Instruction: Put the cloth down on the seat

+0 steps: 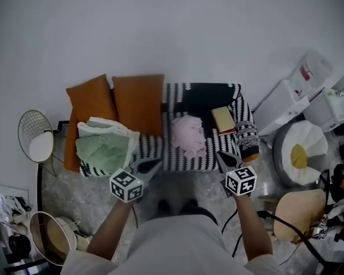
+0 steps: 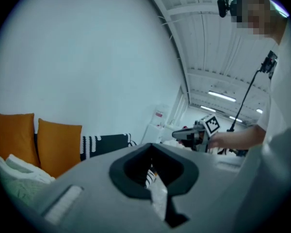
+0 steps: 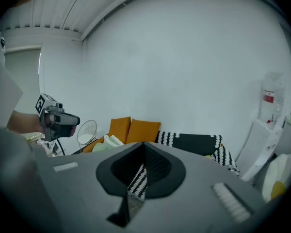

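Head view: L gripper (image 1: 152,165) and R gripper (image 1: 223,158) hang in front of the black-and-white striped knitted seat (image 1: 178,160), tips pointed toward it, touching nothing. Pink crumpled cloth (image 1: 189,135) lies on the seat ahead of and btwn the two tips, apart from both. Judged: cloth is down and placement looks complete; grippers stand clear so nothing drags it off. Ahead-left of L gripper sits a stack of green and white folded blankets (image 1: 106,145), set in front of two orange square cushions (image 1: 139,99) propped against the seat back. Ahead of R gripper is a flat yellow box (image 1: 222,119), just beside the cloth; contact cannot be told. Left gripper view: L gripper (image 2: 152,171) jaws pressed together, nothing pinched; only a thin slit shows, w/ stripes behind it. Cushions are off to its left, R gripper (image 2: 196,134) to its right. Cloth not seen here, prob. hidden behind own jaws. Right gripper view: R gripper (image 3: 143,171) jaws likewise pressed together, empty; stripes again show thru the slit. L gripper (image 3: 58,118) is well to its left, cushions ahead-left, seat back ahead. Cloth not seen here either. Qty: grippers 2; cloth 1; seat 1; cushions 2; blanket stack 1; box 1.
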{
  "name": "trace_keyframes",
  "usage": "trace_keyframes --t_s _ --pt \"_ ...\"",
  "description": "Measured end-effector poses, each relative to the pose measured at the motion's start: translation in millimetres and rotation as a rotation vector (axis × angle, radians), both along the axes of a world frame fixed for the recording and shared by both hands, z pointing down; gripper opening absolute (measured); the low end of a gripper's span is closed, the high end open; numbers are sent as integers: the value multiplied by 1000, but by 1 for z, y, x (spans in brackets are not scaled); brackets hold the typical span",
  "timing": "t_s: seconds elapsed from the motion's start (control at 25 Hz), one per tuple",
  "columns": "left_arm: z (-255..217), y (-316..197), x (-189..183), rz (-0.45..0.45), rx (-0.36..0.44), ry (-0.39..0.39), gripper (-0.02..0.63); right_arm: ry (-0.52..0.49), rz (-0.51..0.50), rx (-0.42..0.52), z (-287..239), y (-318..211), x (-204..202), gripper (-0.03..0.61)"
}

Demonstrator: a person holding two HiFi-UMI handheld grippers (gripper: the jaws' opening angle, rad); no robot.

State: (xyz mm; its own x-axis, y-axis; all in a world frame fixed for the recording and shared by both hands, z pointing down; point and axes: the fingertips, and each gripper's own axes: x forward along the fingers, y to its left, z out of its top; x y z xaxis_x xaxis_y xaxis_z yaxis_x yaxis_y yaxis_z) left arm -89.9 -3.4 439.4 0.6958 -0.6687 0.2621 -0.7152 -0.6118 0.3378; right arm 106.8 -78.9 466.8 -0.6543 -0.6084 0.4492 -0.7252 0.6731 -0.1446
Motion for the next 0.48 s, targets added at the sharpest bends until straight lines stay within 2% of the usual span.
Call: trace_keyframes --t_s 0.24,0.48 --pt "-19 -11 33 -8 29 -8 0 -57 22 43 -31 -11 35 5" --pt "-38 -25 67 -24 63 -2 2 -64 -26 90 -63 -27 60 5"
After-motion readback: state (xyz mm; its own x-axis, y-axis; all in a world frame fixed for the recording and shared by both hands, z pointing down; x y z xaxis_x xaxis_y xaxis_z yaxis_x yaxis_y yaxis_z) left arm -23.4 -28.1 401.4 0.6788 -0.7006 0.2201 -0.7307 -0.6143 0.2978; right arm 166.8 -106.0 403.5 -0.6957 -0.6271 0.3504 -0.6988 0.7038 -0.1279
